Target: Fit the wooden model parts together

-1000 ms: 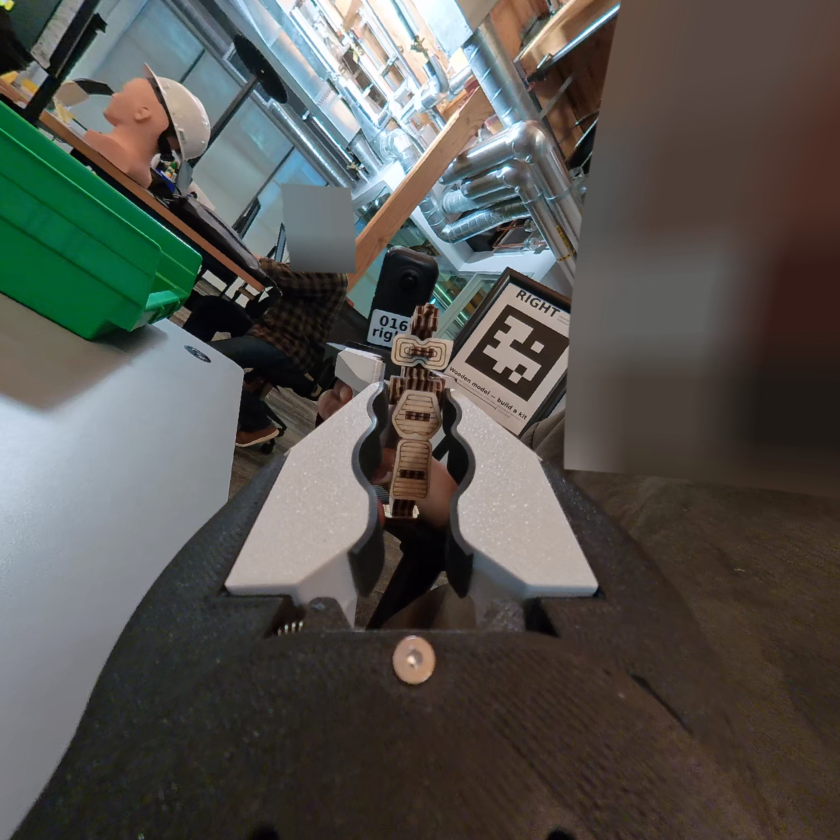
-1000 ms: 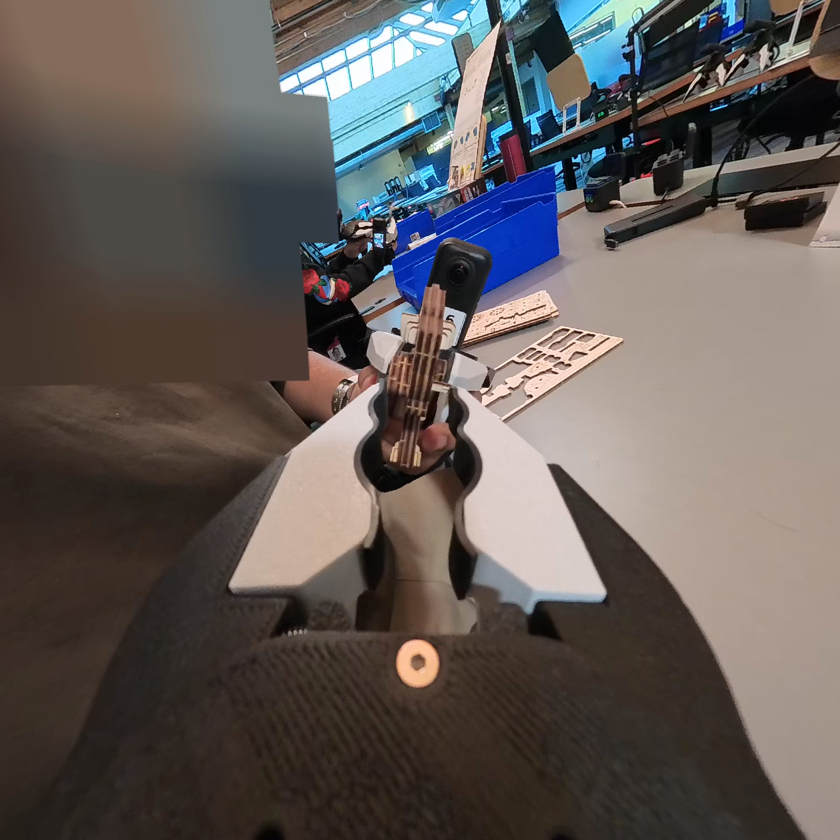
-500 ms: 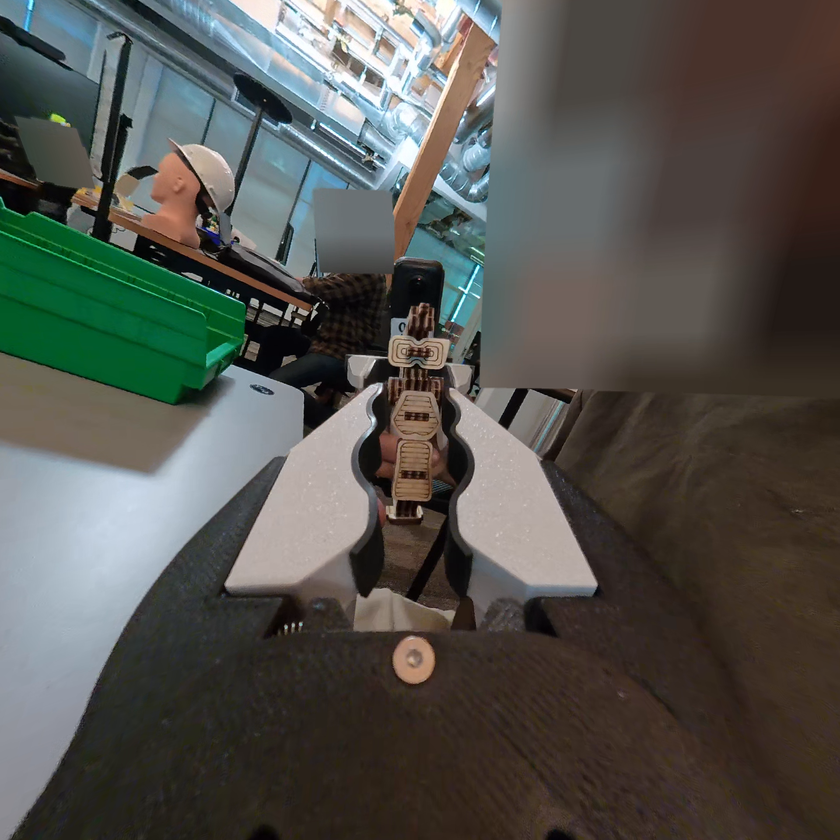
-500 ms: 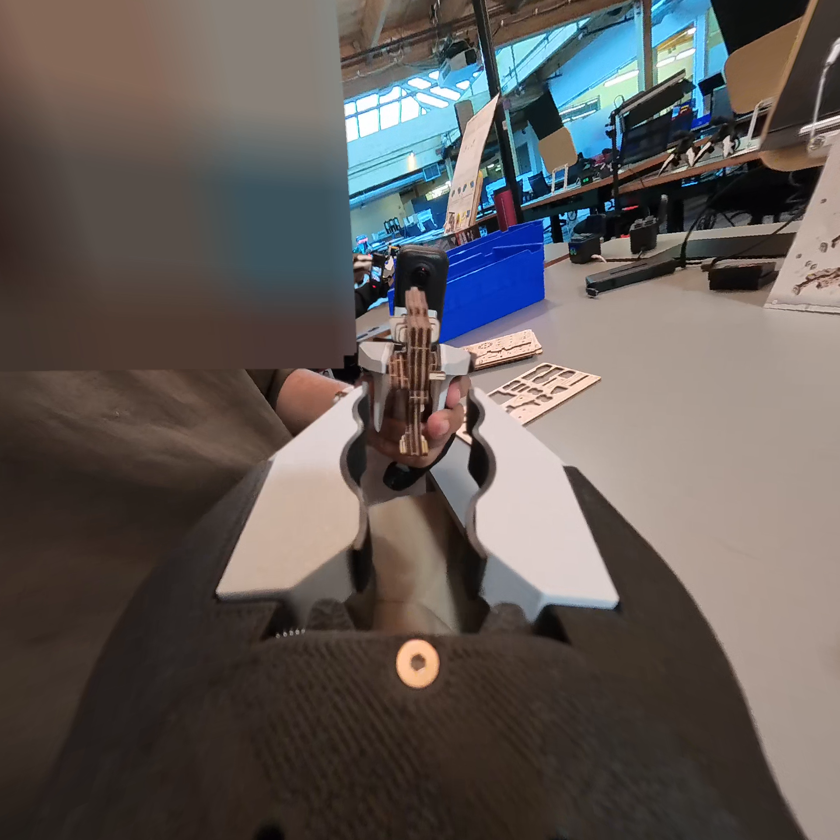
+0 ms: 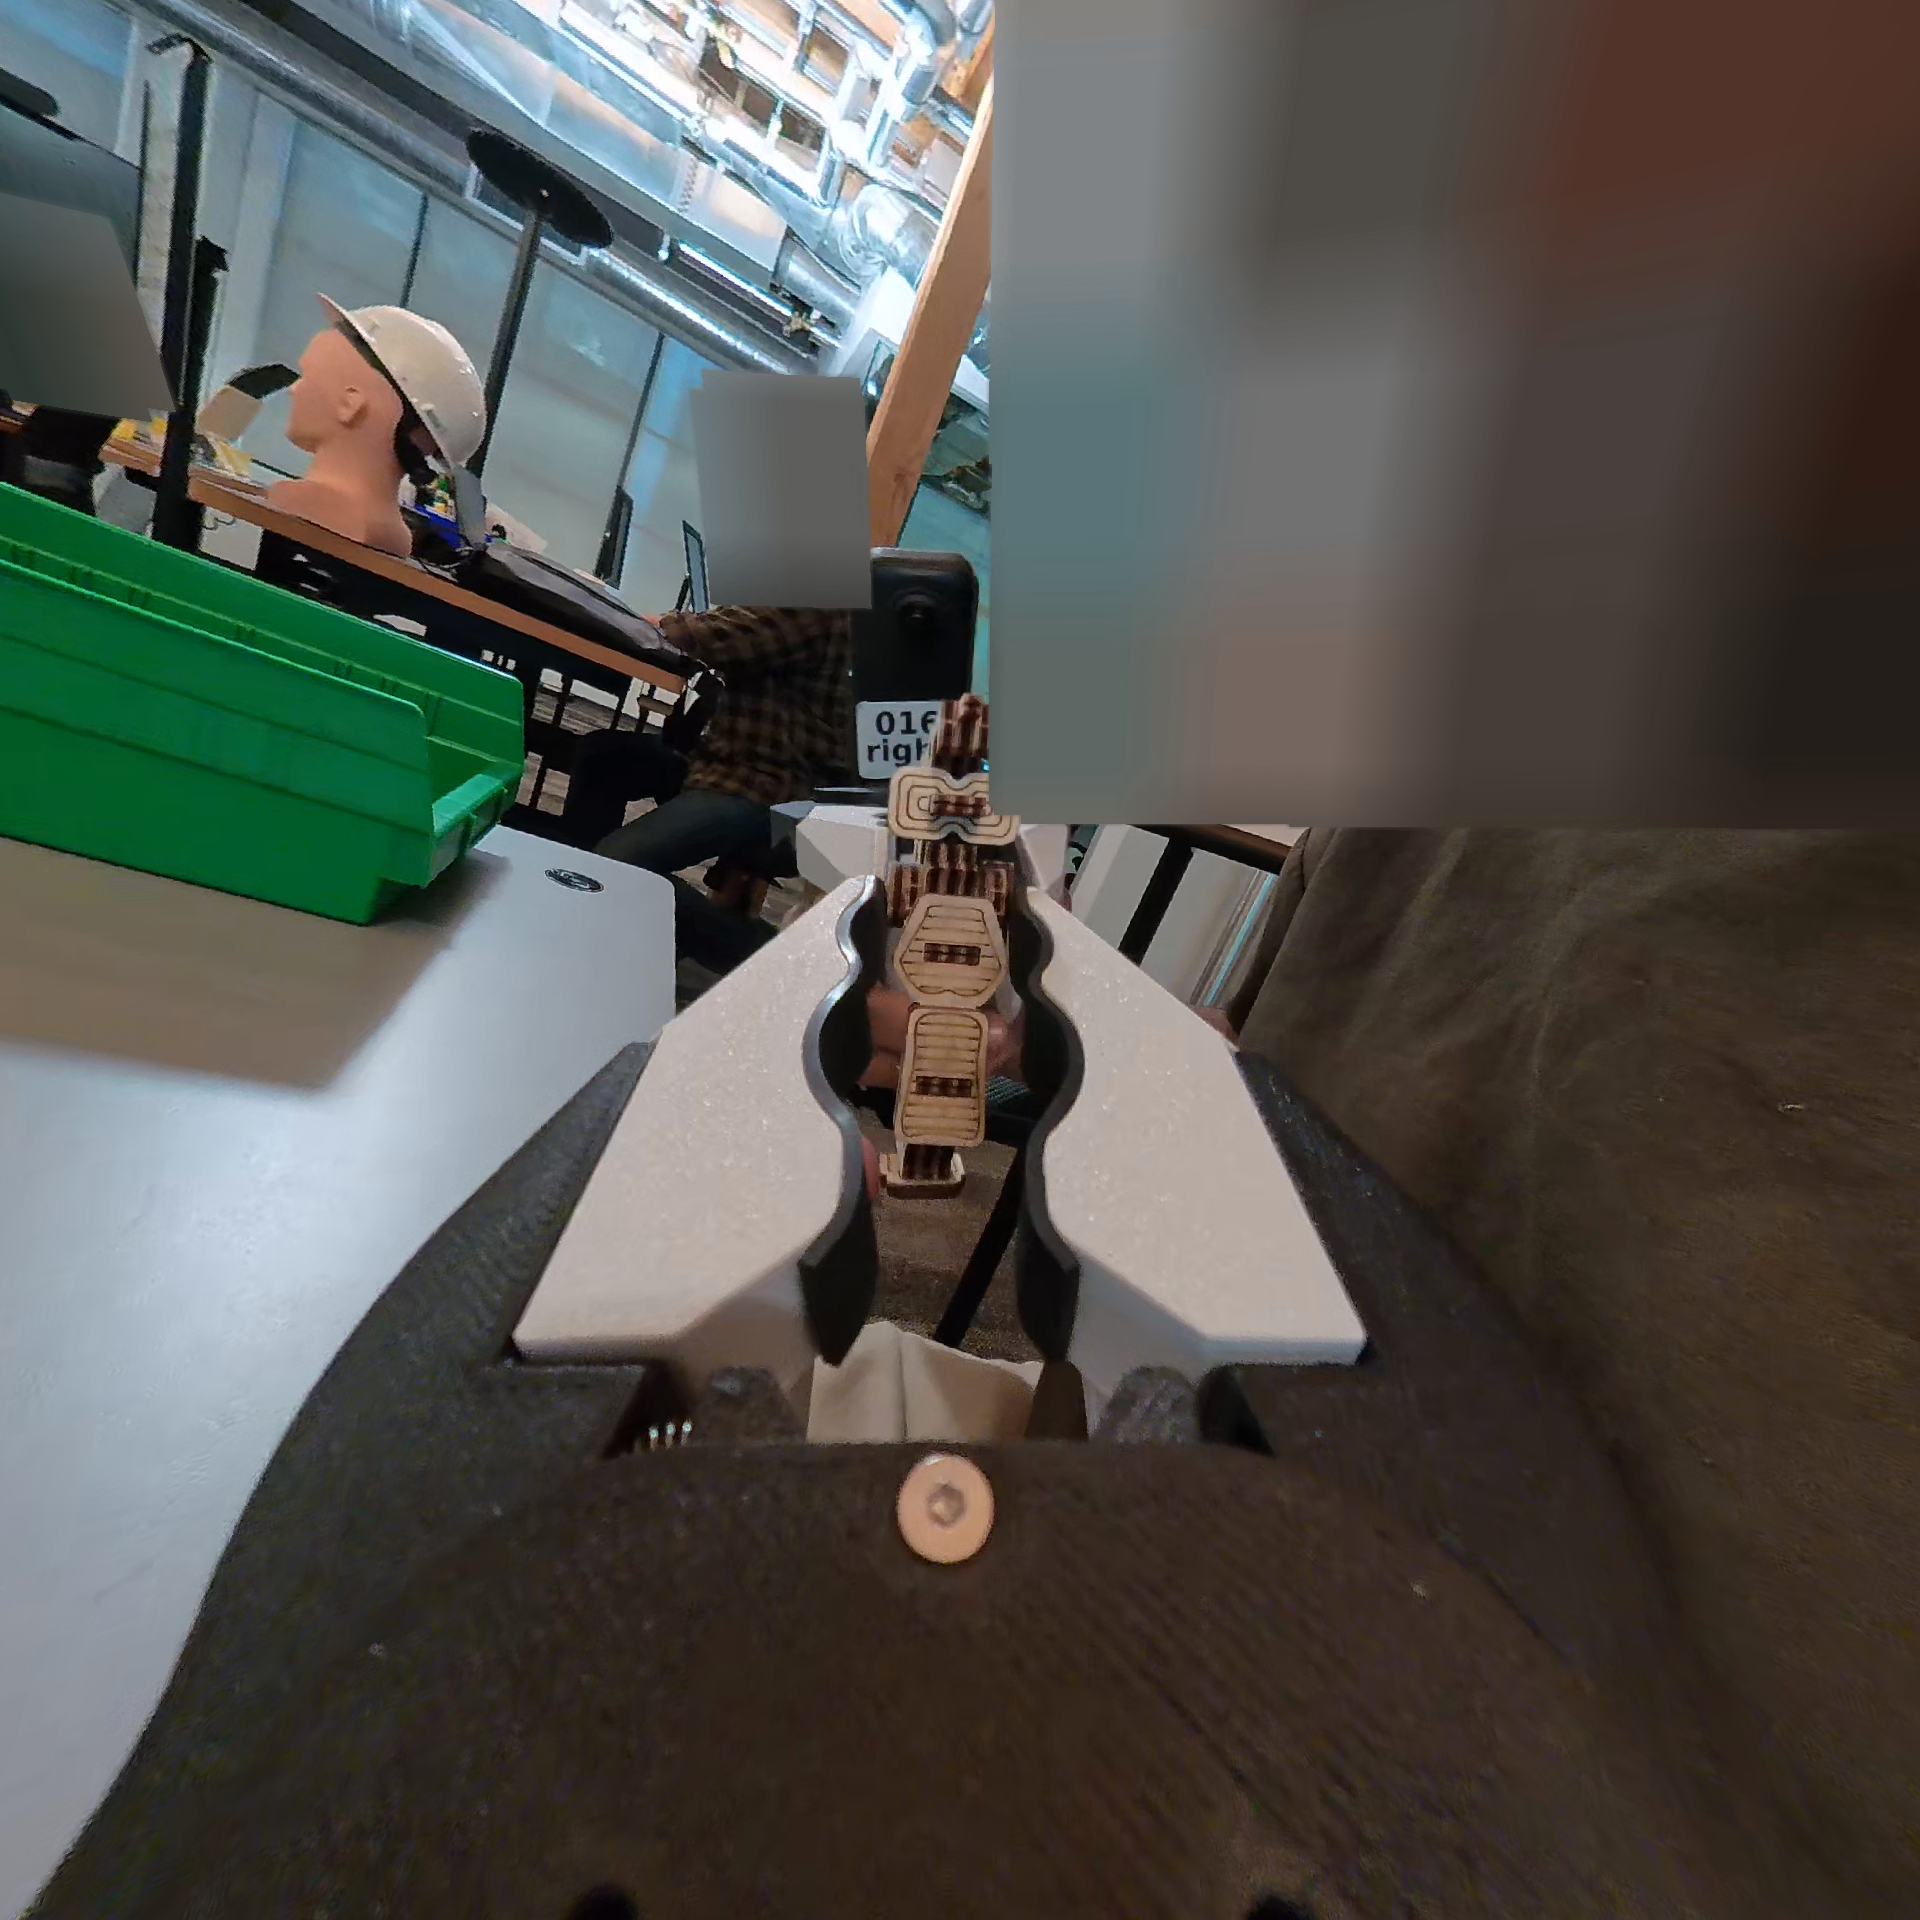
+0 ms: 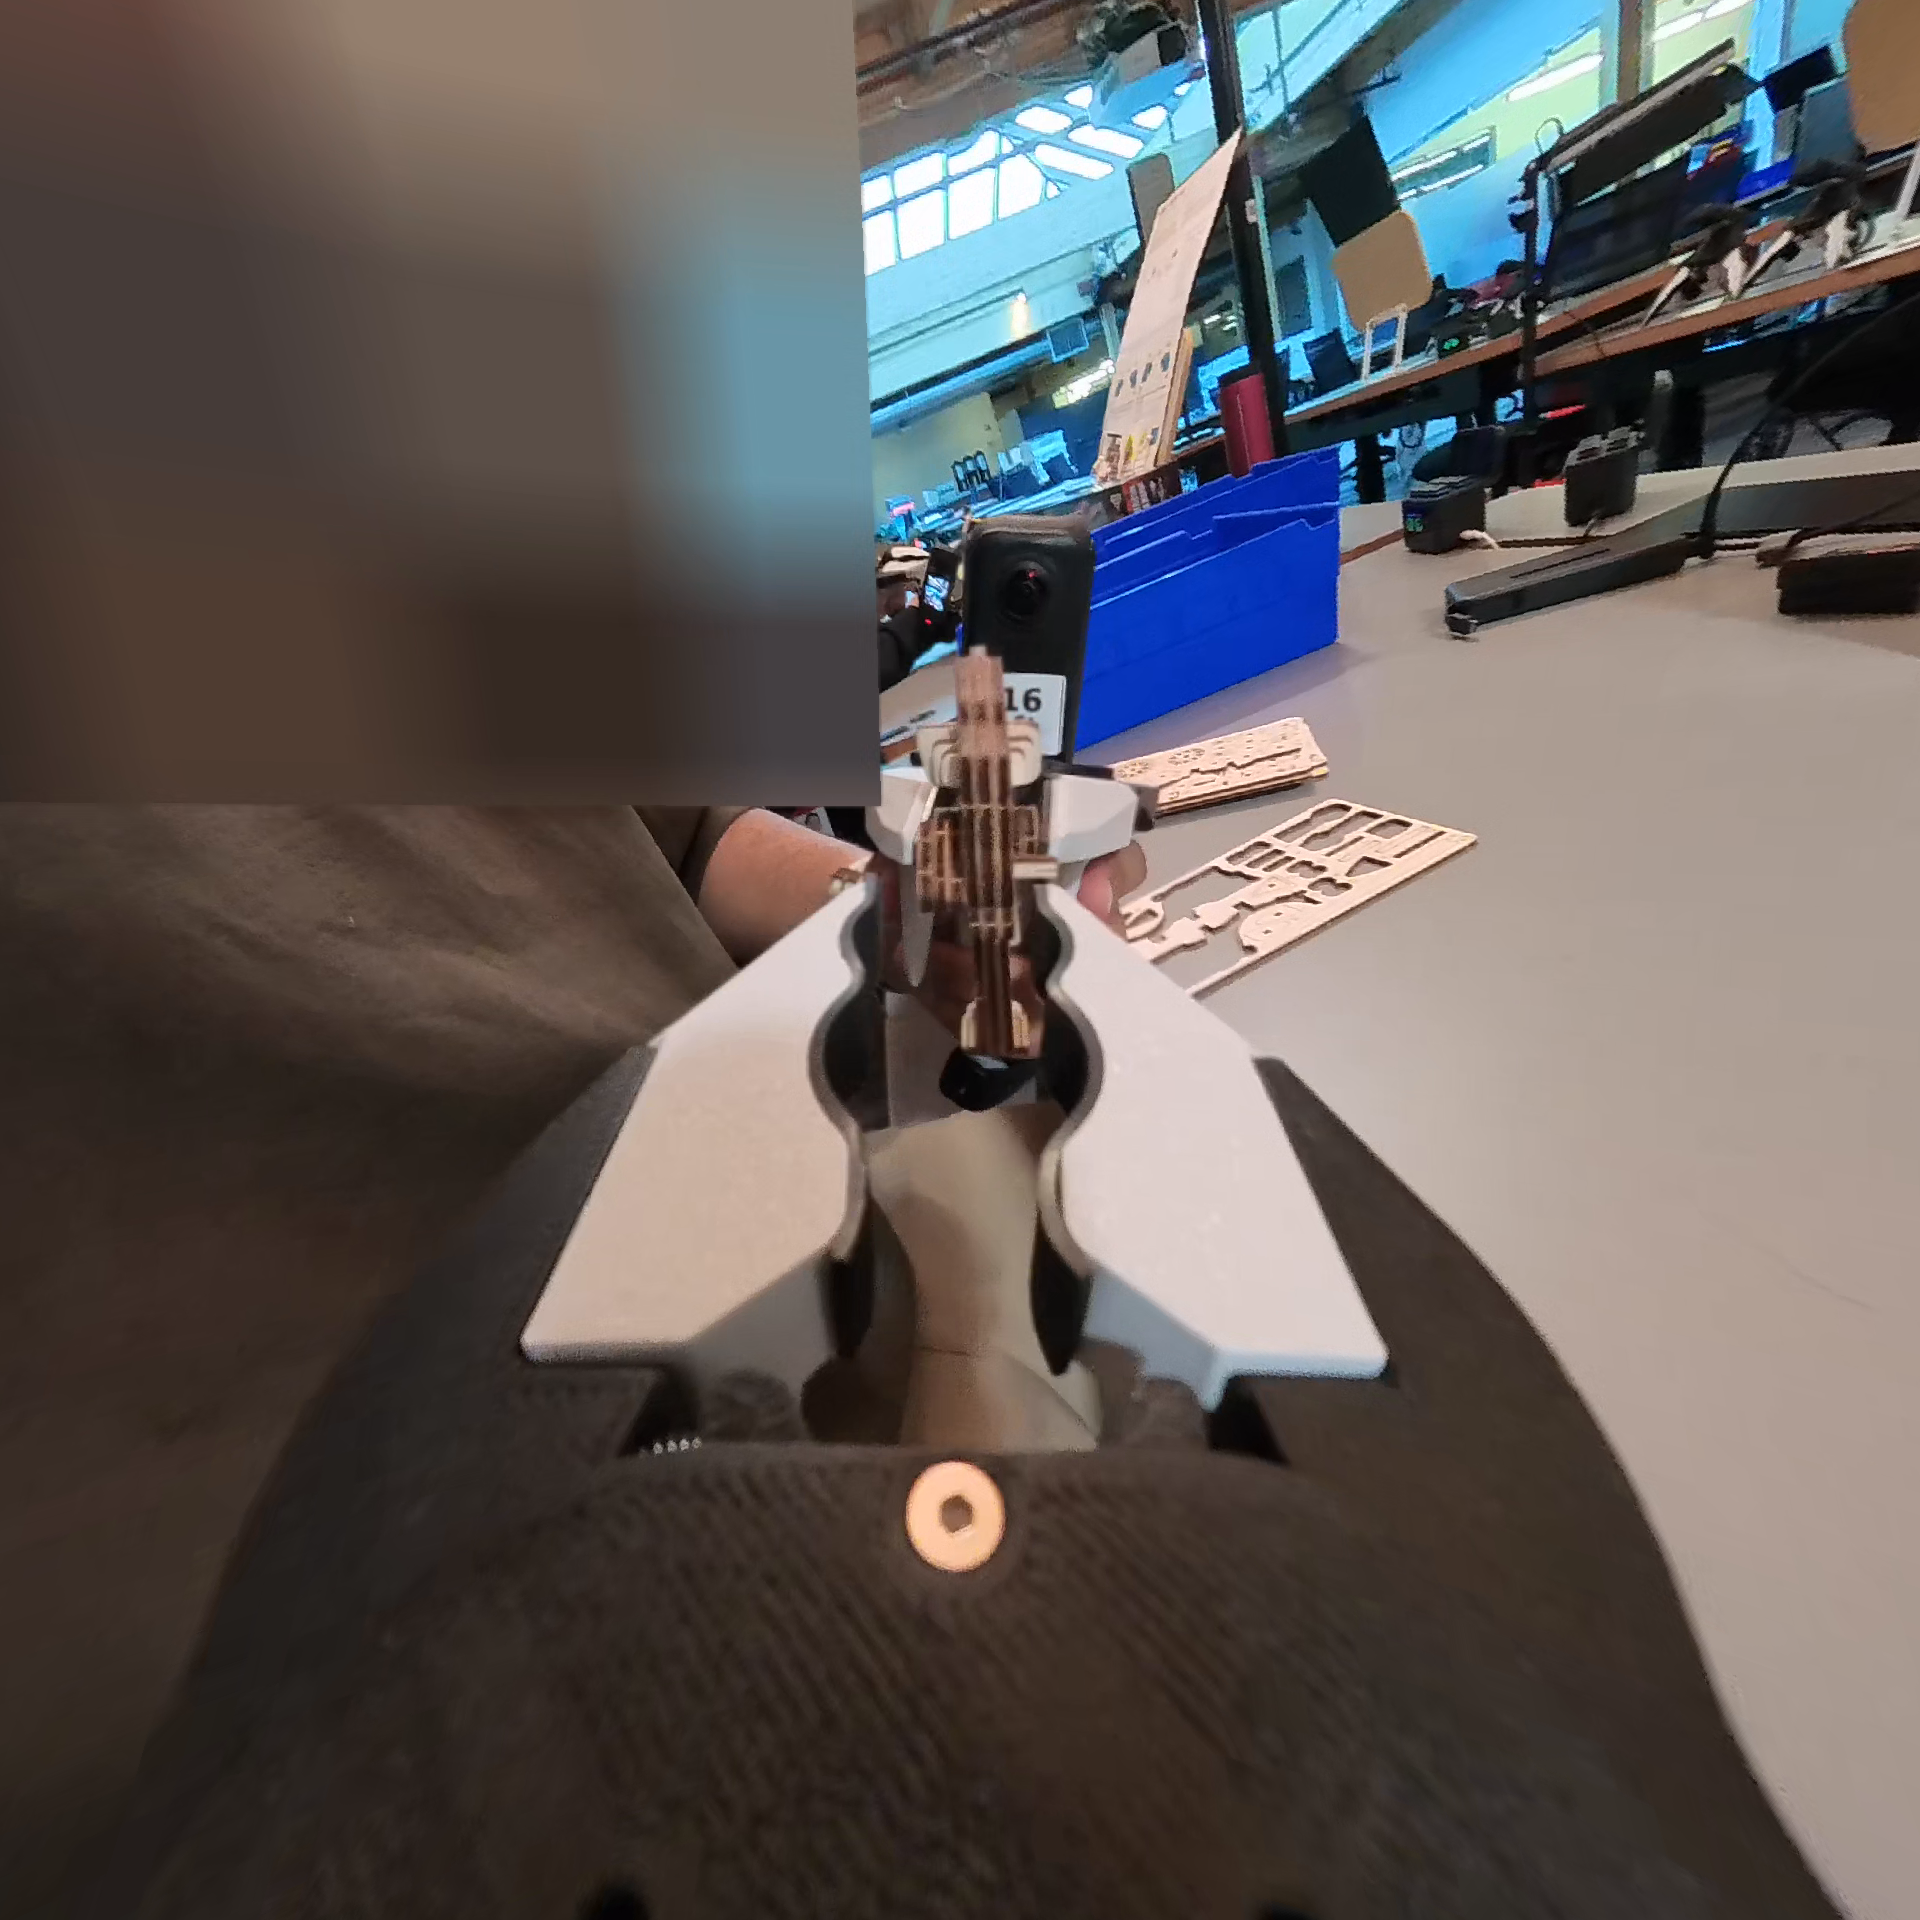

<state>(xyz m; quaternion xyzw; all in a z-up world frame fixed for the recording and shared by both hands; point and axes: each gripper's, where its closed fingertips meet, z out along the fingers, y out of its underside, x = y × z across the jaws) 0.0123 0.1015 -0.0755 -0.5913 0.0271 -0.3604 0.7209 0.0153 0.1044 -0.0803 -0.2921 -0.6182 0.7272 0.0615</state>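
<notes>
Left gripper (image 5: pixel 943 914) was clamped on the upright wooden model (image 5: pixel 940 997), held in the air off the surface (image 6: pixel 1558 987) edge, while right gripper (image 6: pixel 961 914) stood slightly apart around it, contact unclear; punched part sheets (image 6: pixel 1299 883) lay flat near the blue bin (image 6: pixel 1216 592).

Big workshop w/ grey table (image 6: pixel 1558 935), green bin (image 5: pixel 260 727), blue bin (image 6: pixel 1216 592), ceiling ducts (image 5: pixel 727 83), skylights (image 6: pixel 935 208).

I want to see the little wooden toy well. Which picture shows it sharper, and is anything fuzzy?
Left wrist view: the wooden model is crisp, its engraved lines clear between the tongs. Right wrist view: the model is softer, slightly blurred, and the wooden sheets on the table look hazy too.
</notes>
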